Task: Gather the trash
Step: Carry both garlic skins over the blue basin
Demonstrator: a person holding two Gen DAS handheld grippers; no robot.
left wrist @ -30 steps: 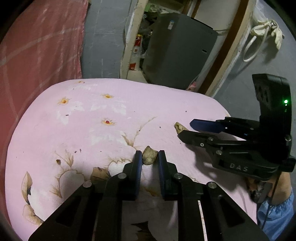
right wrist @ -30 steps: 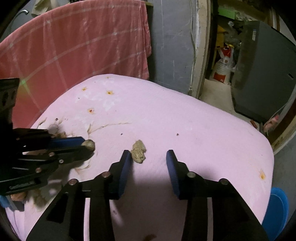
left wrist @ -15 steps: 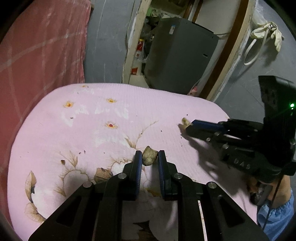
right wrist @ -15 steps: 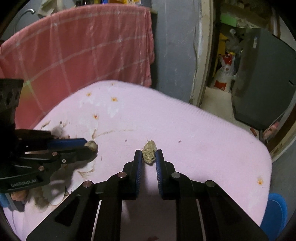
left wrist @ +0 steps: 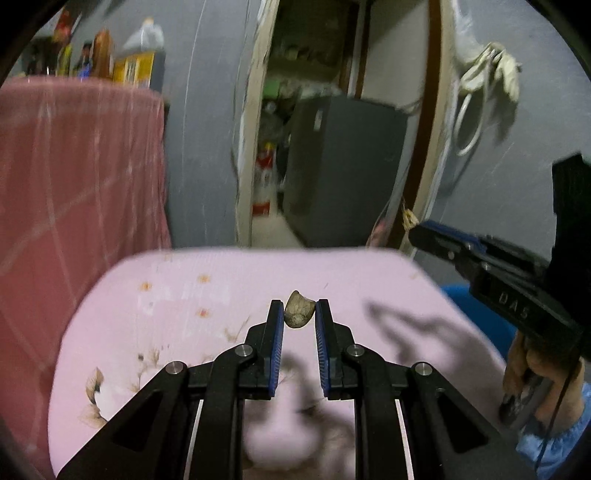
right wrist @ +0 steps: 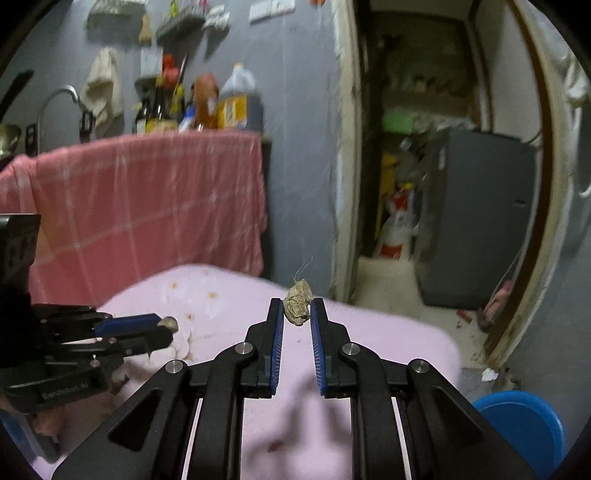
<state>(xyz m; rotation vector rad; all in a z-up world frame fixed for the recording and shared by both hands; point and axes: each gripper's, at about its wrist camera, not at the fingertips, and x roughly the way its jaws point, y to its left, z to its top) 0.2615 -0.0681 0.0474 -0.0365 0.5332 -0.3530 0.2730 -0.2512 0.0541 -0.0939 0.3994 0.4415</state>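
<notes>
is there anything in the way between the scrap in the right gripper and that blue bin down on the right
Nothing visible. The right gripper holds its crumpled scrap above the pink cloth; the blue bin sits low beyond the cloth's right edge, with only open air between. The left gripper, pinching its own scrap, is off to the other side.

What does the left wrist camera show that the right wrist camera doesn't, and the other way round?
Only the left wrist view shows the white gloves hanging on the wall and the hand holding the right gripper.

Only the right wrist view shows the faucet, the shelf above it and the white scrap on the floor.

Both show the pink cloth, the red checked cloth, the grey cabinet, the blue bin, and each gripper's jaws closed on a crumpled brown scrap.
</notes>
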